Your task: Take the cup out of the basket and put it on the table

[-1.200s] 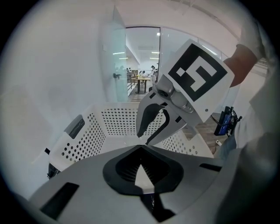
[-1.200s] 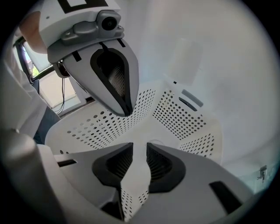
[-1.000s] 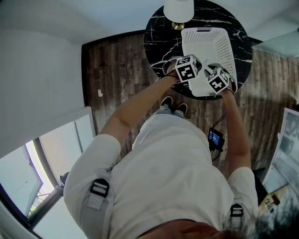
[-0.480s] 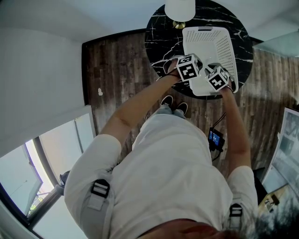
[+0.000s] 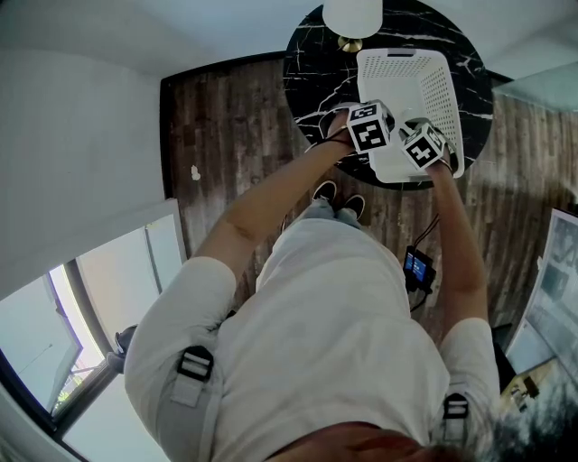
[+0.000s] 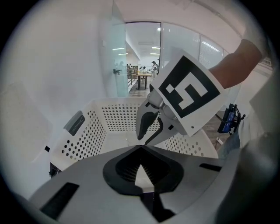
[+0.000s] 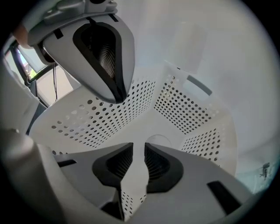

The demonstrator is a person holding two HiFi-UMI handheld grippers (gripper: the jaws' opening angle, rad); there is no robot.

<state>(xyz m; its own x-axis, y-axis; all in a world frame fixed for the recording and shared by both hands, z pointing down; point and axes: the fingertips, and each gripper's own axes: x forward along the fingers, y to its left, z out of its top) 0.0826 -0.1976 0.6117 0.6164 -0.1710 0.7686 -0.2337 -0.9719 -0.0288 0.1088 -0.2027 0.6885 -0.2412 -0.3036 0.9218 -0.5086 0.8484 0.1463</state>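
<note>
A white perforated basket (image 5: 402, 56) stands on the round black marble table (image 5: 312, 72). Both grippers are at its near end. My right gripper (image 7: 136, 146) is shut on the basket's wall (image 7: 183, 109), and a strip of perforated plastic shows between its pads. My left gripper (image 6: 140, 148) is shut with its tips together over the basket's inside (image 6: 83, 140). In the right gripper view the left gripper (image 7: 117, 97) hangs shut above the side wall. I see no clear cup, only a faint round outline (image 7: 157, 141) on the basket floor. From the head, the left gripper (image 5: 375, 135) and right gripper (image 5: 423, 149) show mostly their marker cubes.
A white lamp shade (image 5: 352, 13) on a brass base stands at the table's far edge, beside the basket. Dark wood floor (image 5: 226, 135) surrounds the table. A small black device (image 5: 417, 266) with a lit screen hangs at the person's right side. A white wall is on the left.
The grippers and basket sit slightly higher and to the right in the head view. Both grippers keep the same place at the basket's near end.
</note>
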